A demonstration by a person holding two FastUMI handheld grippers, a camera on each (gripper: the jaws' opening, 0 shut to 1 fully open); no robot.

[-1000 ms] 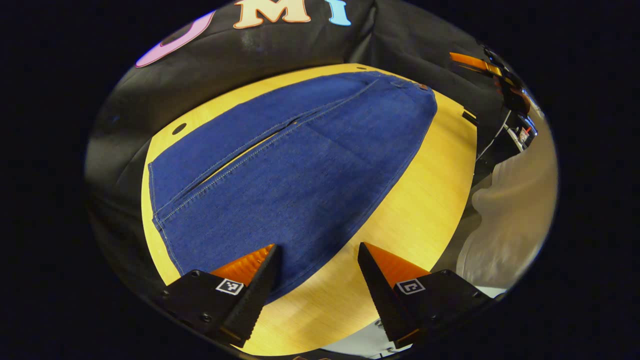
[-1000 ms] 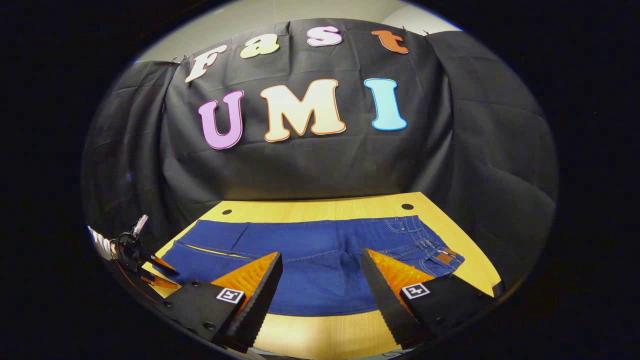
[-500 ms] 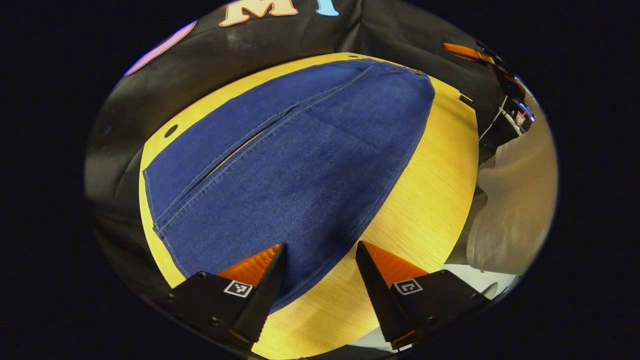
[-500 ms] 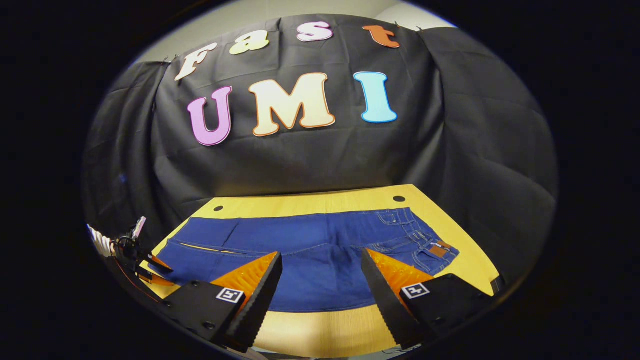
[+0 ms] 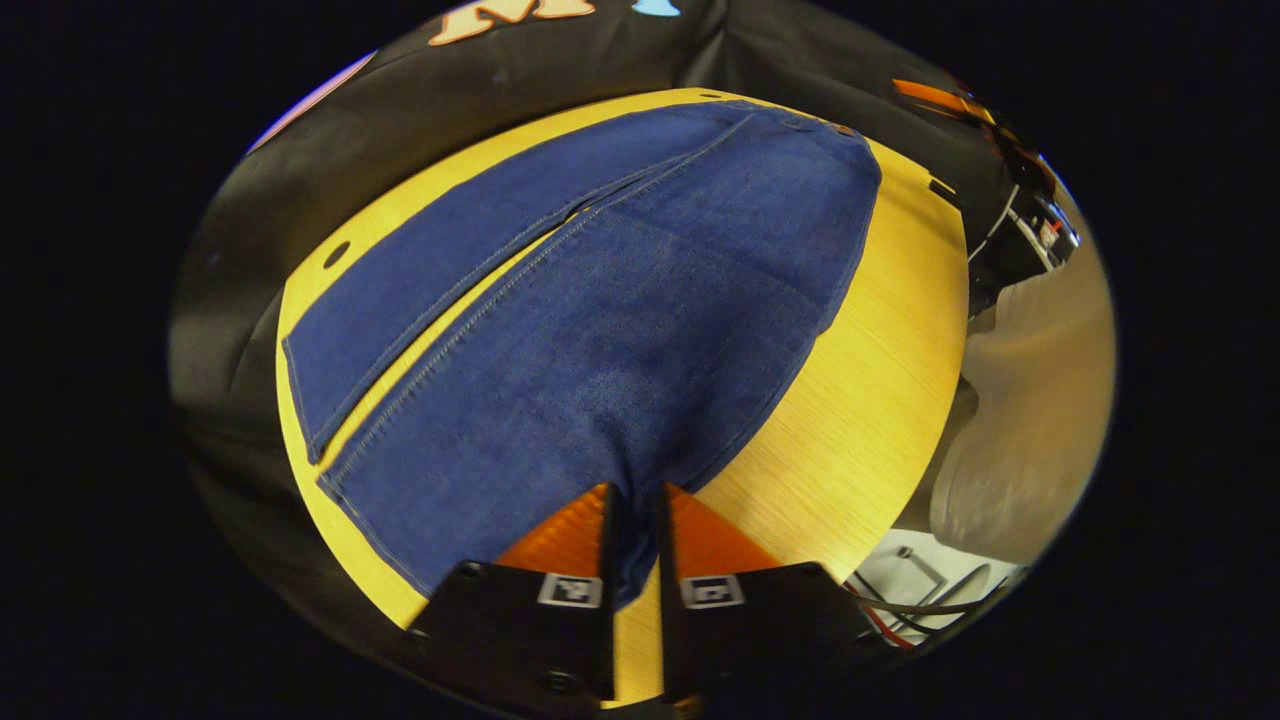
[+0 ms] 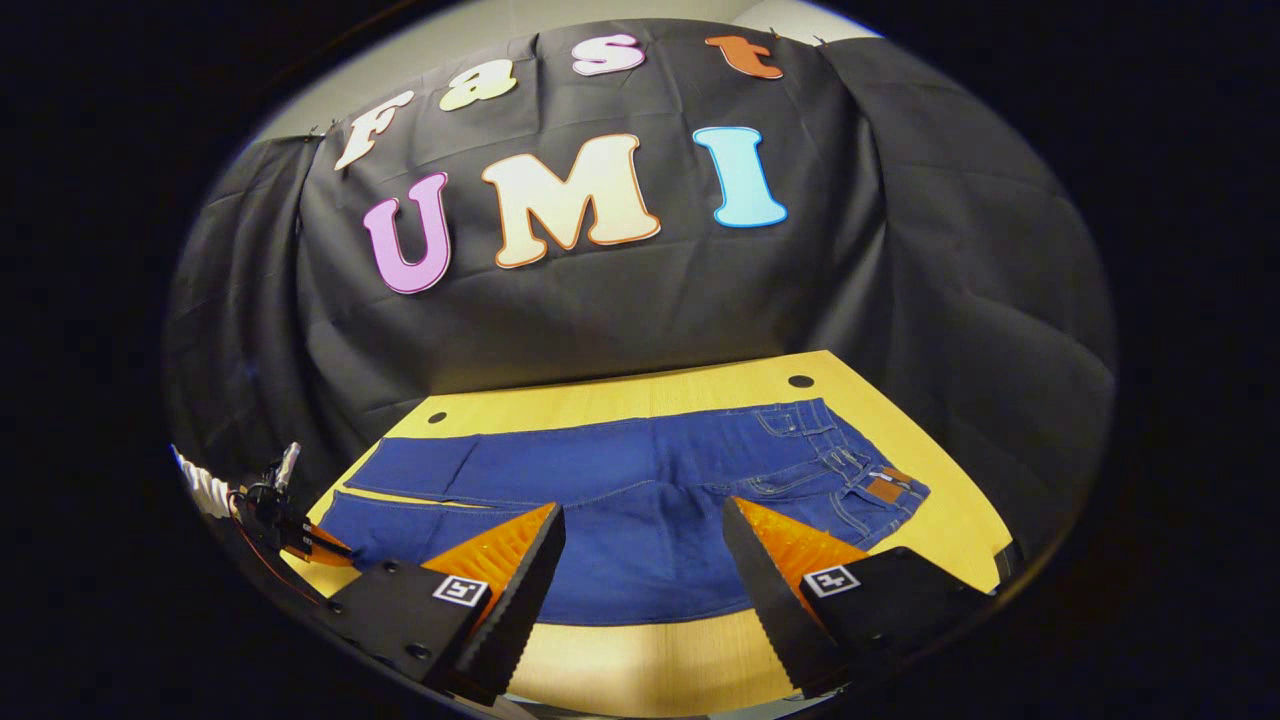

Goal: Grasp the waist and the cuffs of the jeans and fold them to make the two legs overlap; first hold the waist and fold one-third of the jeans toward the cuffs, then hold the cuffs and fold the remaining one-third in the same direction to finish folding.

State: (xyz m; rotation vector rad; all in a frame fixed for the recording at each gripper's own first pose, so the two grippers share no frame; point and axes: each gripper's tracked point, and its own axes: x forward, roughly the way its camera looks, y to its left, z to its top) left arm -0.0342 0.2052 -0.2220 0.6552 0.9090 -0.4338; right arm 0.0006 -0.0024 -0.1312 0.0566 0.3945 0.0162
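Note:
Blue jeans [image 5: 620, 330] lie flat along a yellow wooden table [image 5: 880, 360], the two legs side by side with a narrow gap between them. My left gripper [image 5: 632, 525] is shut on the near leg's front edge by the cuff, with denim pinched between the orange fingers. In the right gripper view the jeans [image 6: 640, 500] stretch left to right, and the waist with its brown patch [image 6: 885, 488] is at the right. My right gripper [image 6: 640, 545] hangs open above the jeans' near edge, holding nothing. The left gripper [image 6: 305, 540] appears small at the cuff end.
The table [image 6: 620, 400] has a small round hole [image 6: 800, 381] near each back corner. Black cloth closes the back and sides. A person's pale sleeve [image 5: 1030, 400] is beside the table's front edge. The right gripper [image 5: 965, 105] appears far off past the waist.
My left gripper has dropped to the near leg's edge and shut on the denim, which now bunches up between its fingers. The right gripper stays open, its view tilted slightly downward.

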